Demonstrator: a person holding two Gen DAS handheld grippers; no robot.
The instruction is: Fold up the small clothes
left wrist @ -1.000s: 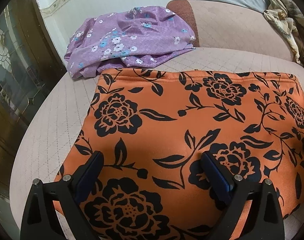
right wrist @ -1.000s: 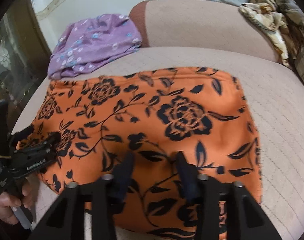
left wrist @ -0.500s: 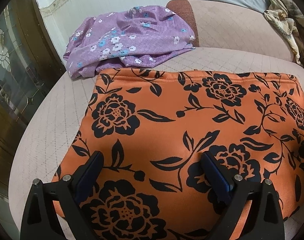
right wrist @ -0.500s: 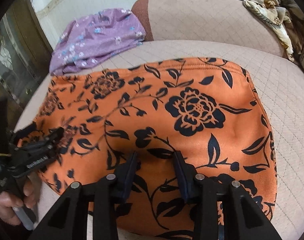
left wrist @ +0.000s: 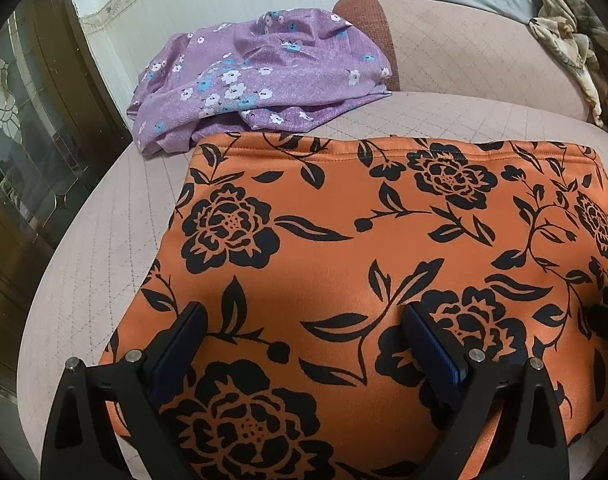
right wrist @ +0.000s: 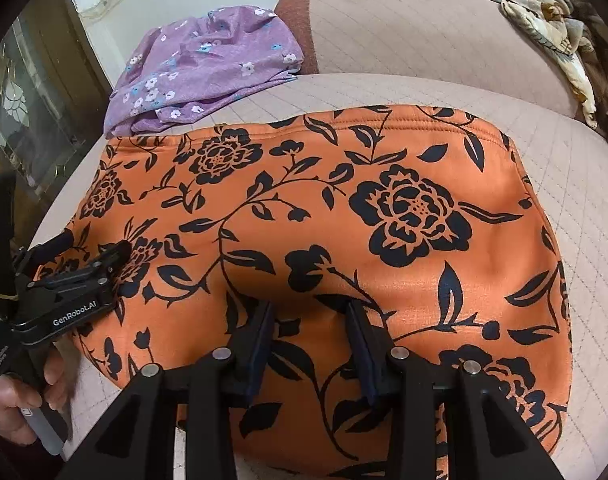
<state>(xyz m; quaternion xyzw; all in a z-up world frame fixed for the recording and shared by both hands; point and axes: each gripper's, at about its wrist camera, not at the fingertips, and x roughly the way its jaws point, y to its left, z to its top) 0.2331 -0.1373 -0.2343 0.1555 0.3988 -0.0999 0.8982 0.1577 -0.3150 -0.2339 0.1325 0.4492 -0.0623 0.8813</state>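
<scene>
Two grippers hang low over the near edge of the orange floral garment (left wrist: 343, 264), and I read both from their own cameras. My left gripper (left wrist: 304, 320) points forward and slightly down, its jaws spread wide apart and holding nothing; the orange cloth fills the gap between the blue-lined fingers (left wrist: 431, 344) and runs on under them. From the right wrist view I see the same left gripper (right wrist: 94, 246) from the side, over the garment's near left corner, with the person's hand (right wrist: 12, 408) wrapped around its handle below. Whether its tips touch the fabric there I cannot tell.

My right gripper (right wrist: 309, 312) sits over the near middle of the garment (right wrist: 343, 220), fingers (right wrist: 260, 336) parted but with a narrower gap than the left, and released, with no cloth pinched between them. A dark shadow lies on the fabric just ahead of its tips. In the left wrist view, only a dark piece of it shows at the right border.

The garment itself lies spread flat on the pale quilted sofa seat (left wrist: 104, 240), its stitched hem along the far side and its near edge running below both cameras. Just beyond its far left corner a crumpled purple floral cloth (left wrist: 260, 76) is heaped against the sofa's backrest, touching or nearly touching the orange hem. A patterned beige cloth (right wrist: 555, 36) is draped at the far right of the backrest, well apart from the garment.
</scene>
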